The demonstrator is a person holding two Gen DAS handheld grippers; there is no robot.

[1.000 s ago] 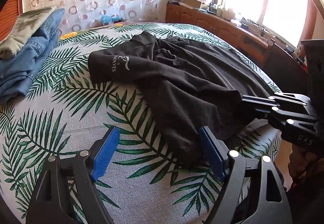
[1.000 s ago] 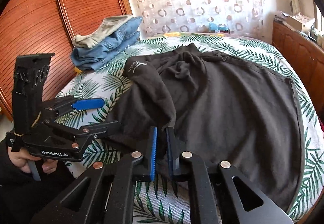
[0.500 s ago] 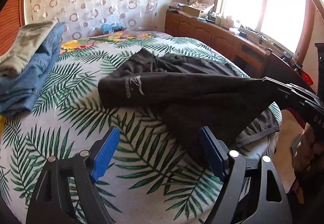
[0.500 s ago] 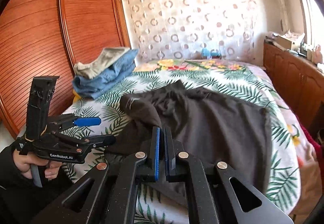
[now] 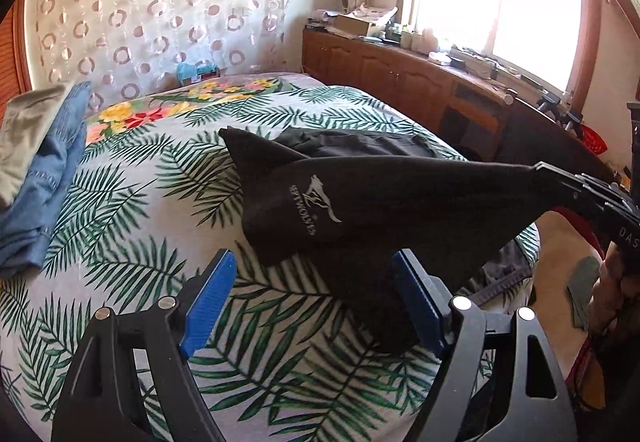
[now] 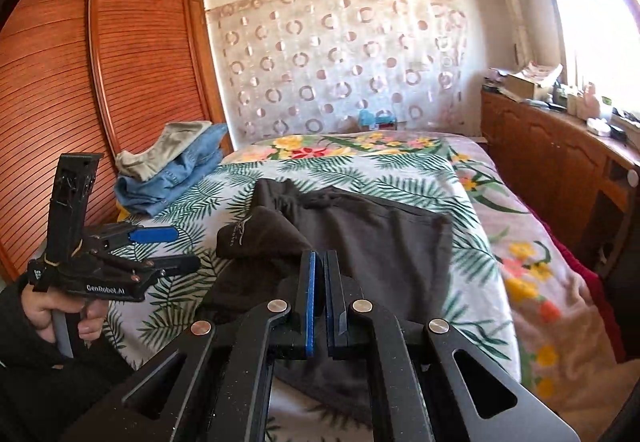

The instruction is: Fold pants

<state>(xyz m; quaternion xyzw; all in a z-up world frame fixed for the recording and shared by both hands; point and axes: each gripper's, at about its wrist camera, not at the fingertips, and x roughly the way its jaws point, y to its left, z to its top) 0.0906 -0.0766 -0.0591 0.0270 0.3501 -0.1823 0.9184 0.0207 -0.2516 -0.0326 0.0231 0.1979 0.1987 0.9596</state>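
Presently I note the bed, covered in a palm-leaf print, filling most of both views, with a slatted wooden wardrobe along one side and a low wooden cabinet under the window on the other. At the far side of the bed, next to the wardrobe, sits a stack of folded clothes, denim below and a pale garment on top.

On the bed lie the black pants. One part carrying a white printed logo is lifted off the bedcover and pulled taut toward my right gripper, while the remainder rests spread on the bedcover toward the cabinet side.

My right gripper has its blue pads pressed together on a fold of the black fabric; from the left wrist view the cloth narrows into its black fingertips.

My left gripper stands spread wide, holding nothing, low over the near edge of the bed, with its blue pads either side of the hanging lower edge of the pants. I cannot tell whether the right-side pad touches the fabric.
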